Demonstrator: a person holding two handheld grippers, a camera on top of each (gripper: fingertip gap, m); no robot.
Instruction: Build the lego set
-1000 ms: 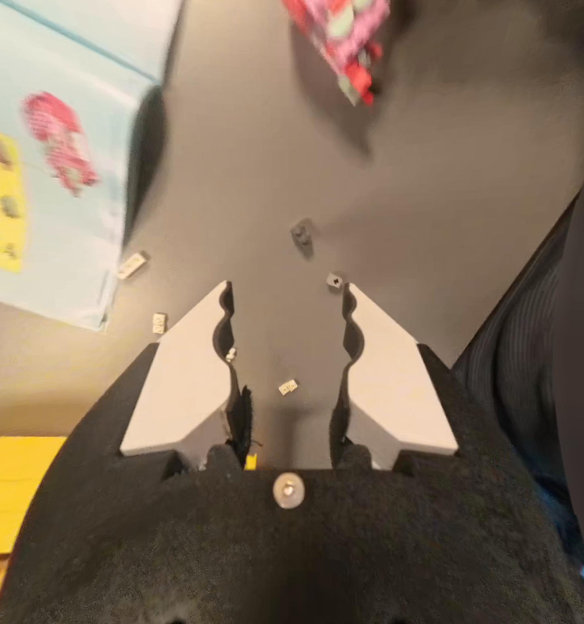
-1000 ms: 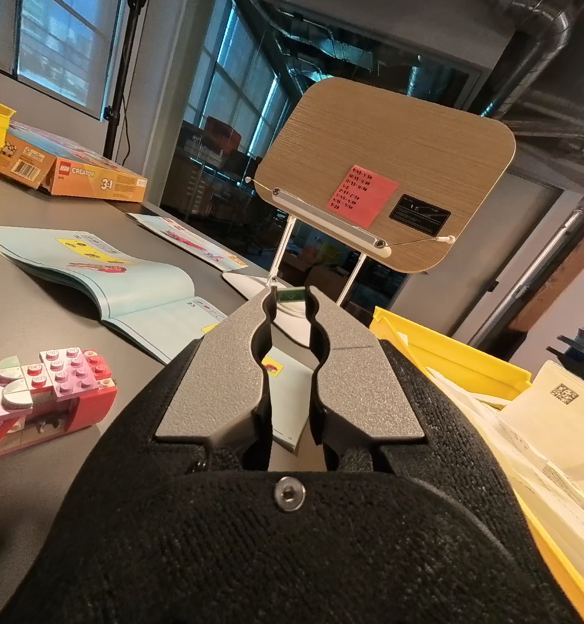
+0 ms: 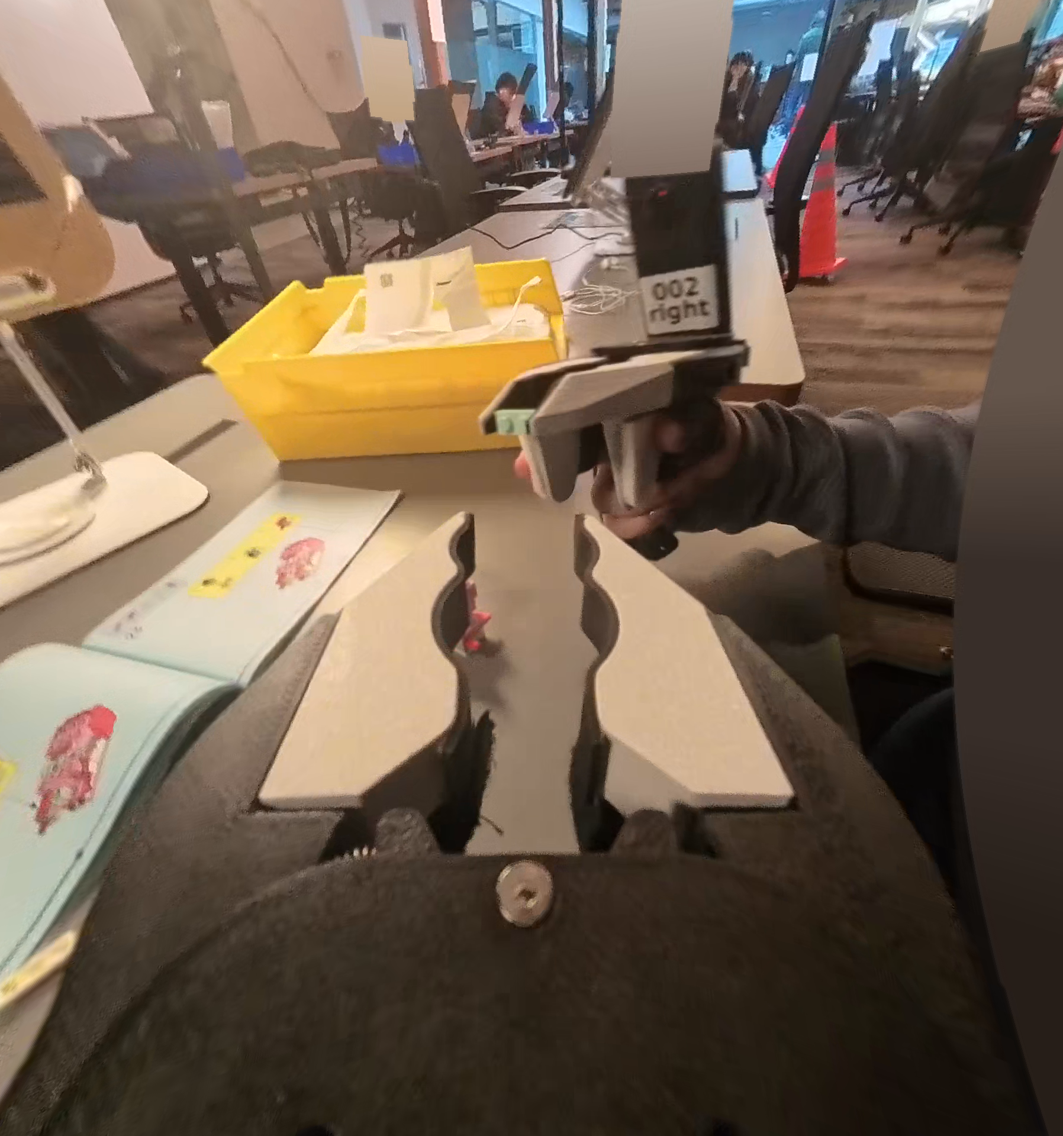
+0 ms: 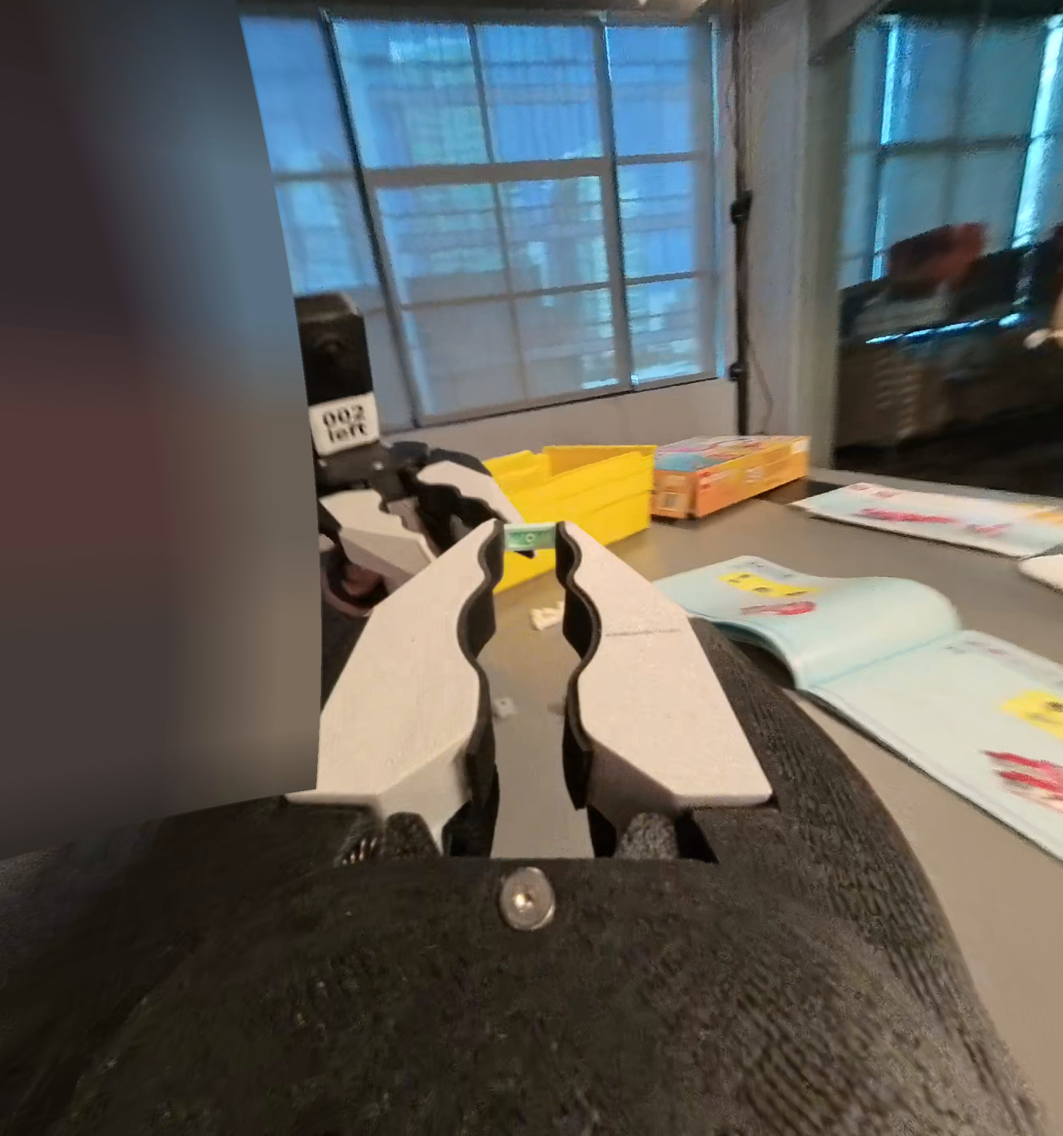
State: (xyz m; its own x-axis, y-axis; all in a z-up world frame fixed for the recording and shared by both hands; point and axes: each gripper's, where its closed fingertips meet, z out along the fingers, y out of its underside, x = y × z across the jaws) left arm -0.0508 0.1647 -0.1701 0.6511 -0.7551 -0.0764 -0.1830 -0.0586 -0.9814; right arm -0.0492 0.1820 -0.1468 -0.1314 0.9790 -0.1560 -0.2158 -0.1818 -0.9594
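Observation:
My right gripper (image 4: 528,530) is shut on a small light green brick (image 4: 528,539), pinched at its fingertips and held above the grey table (image 4: 763,547). In the left wrist view that gripper (image 3: 504,424) shows in a person's hand, with the green brick (image 3: 512,423) at its tips. My left gripper (image 3: 524,528) is open and empty. It points toward the right gripper from just below it. A bit of a pink and red brick model (image 3: 475,621) lies on the table behind my left finger, untouched. The left gripper's fingers (image 4: 387,541) also show in the right wrist view, spread apart.
A yellow bin (image 3: 394,393) holds white bags. An open pale blue booklet (image 3: 258,571) and a white stand base (image 3: 86,498) lie to the left. The right wrist view shows stacked yellow bins (image 4: 578,492), an orange box (image 4: 732,473), booklets (image 4: 855,633) and small white pieces (image 4: 546,616).
My left gripper tilted up from looking down at the table and now faces the right gripper, still open. My right gripper swung left and still holds the green brick.

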